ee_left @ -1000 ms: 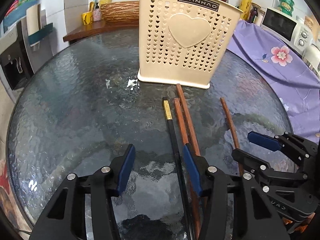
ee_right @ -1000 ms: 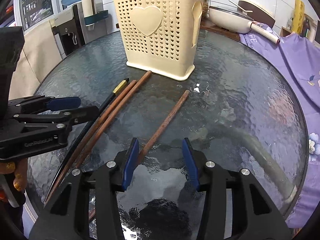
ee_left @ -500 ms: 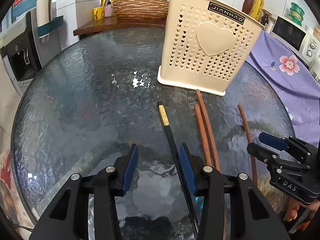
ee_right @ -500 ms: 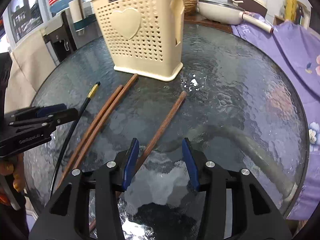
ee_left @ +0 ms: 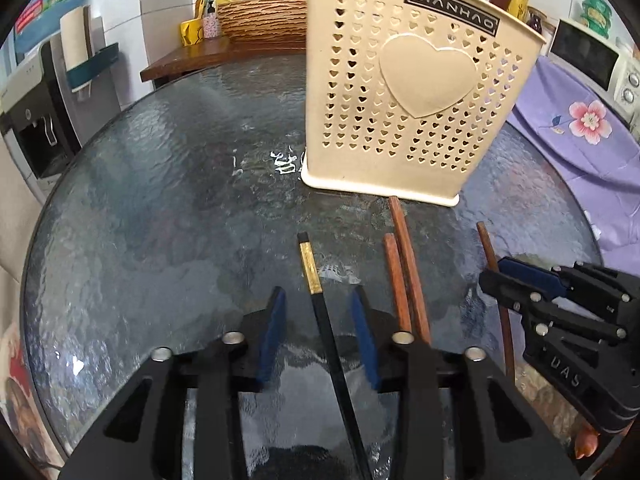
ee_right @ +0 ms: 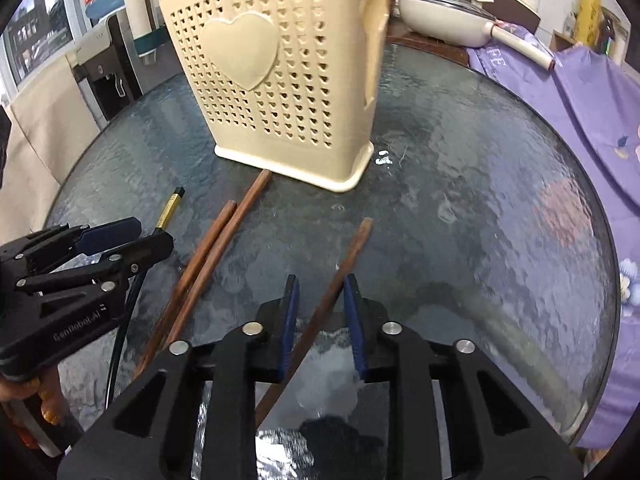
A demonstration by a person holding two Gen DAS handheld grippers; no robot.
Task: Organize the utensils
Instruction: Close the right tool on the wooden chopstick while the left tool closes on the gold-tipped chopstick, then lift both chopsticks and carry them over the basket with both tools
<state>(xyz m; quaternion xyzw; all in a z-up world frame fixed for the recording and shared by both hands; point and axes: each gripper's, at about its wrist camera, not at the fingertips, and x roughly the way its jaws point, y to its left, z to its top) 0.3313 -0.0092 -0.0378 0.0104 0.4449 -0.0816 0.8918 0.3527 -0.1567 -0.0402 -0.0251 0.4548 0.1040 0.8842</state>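
A cream perforated utensil holder (ee_left: 404, 92) with a heart stands on the round glass table (ee_left: 160, 200); it also shows in the right wrist view (ee_right: 280, 92). A black chopstick with a gold band (ee_left: 320, 308) lies between the fingers of my open left gripper (ee_left: 318, 300). Two brown chopsticks (ee_left: 404, 272) lie side by side just right of it. A single brown chopstick (ee_right: 340, 280) lies between the fingers of my open right gripper (ee_right: 320, 292), apart from both pads. The left gripper also shows in the right wrist view (ee_right: 124, 240).
A purple flowered cloth (ee_left: 580, 128) covers the counter at the right, with a microwave (ee_left: 592, 60) behind. A wooden shelf with a woven basket (ee_left: 260, 20) stands beyond the table. A white pan (ee_right: 448, 20) sits at the back.
Both grippers have moved forward along the table. The black chopstick now lies between the left fingers, the single brown chopstick between the right fingers. The right jaws have narrowed.
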